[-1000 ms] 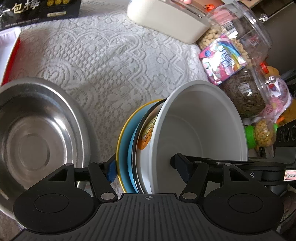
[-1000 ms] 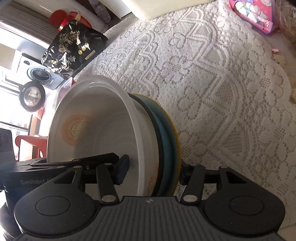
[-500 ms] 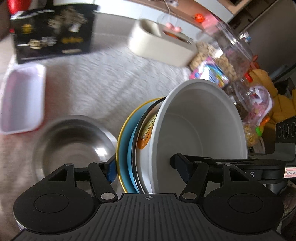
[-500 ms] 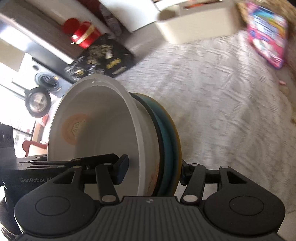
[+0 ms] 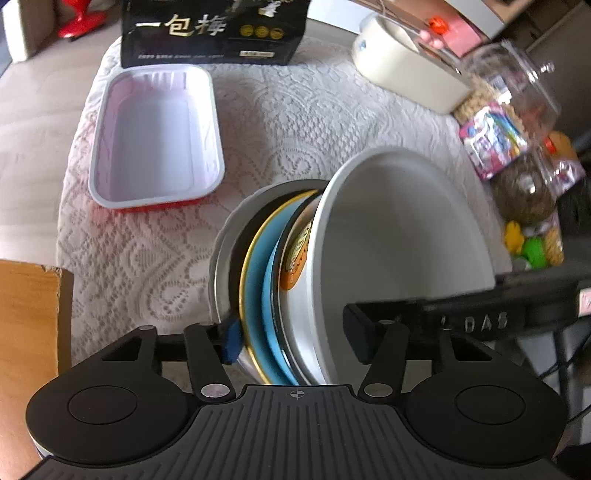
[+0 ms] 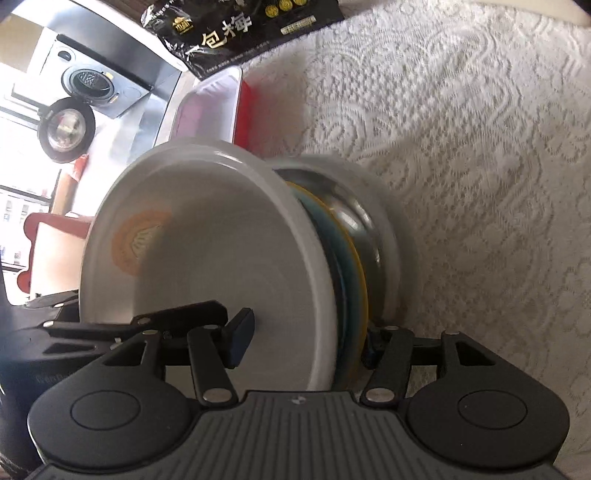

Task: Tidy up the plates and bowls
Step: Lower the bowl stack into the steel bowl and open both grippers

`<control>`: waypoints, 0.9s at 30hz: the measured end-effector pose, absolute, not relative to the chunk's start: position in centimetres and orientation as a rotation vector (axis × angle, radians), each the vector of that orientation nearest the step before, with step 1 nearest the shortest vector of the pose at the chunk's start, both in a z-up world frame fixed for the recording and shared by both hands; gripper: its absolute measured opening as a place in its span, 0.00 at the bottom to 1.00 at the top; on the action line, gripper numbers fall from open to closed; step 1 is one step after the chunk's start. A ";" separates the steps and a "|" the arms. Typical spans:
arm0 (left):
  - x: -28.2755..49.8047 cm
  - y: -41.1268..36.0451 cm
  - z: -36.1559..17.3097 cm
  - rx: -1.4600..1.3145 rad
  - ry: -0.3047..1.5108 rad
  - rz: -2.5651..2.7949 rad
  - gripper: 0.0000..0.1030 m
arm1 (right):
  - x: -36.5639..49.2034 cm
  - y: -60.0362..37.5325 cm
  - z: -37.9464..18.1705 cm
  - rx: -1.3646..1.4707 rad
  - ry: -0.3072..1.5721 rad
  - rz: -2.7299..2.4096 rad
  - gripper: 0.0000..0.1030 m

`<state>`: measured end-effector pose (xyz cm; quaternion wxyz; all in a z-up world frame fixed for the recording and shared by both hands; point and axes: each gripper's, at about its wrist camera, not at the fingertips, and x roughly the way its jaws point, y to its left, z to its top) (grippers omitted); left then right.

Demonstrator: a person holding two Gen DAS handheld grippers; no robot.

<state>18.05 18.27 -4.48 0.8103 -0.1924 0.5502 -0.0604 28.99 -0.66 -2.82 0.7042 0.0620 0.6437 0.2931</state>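
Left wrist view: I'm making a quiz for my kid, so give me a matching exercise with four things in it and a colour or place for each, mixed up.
Things:
1. deep bowl
2. rimmed plate
3. rectangular tray
4. snack bag

Descriptions:
a. black with gold print, at the table's far edge
b. white, innermost of the held stack
c. light blue with a yellow edge
d. empty, white inside, red outside, on the lace cloth

Pairs: 1-b, 2-c, 3-d, 4-a
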 end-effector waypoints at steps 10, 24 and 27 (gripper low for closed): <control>17.2 19.6 -5.1 -0.386 1.120 -0.173 0.41 | 29.4 0.1 -2.7 0.085 1.406 0.613 0.60; 16.5 20.8 -4.3 -0.376 1.065 -0.189 0.38 | 29.3 1.6 -0.1 -0.050 1.356 0.520 0.59; 16.0 20.3 -2.9 -0.288 1.016 -0.144 0.39 | 28.0 2.8 1.9 -0.179 1.209 0.527 0.58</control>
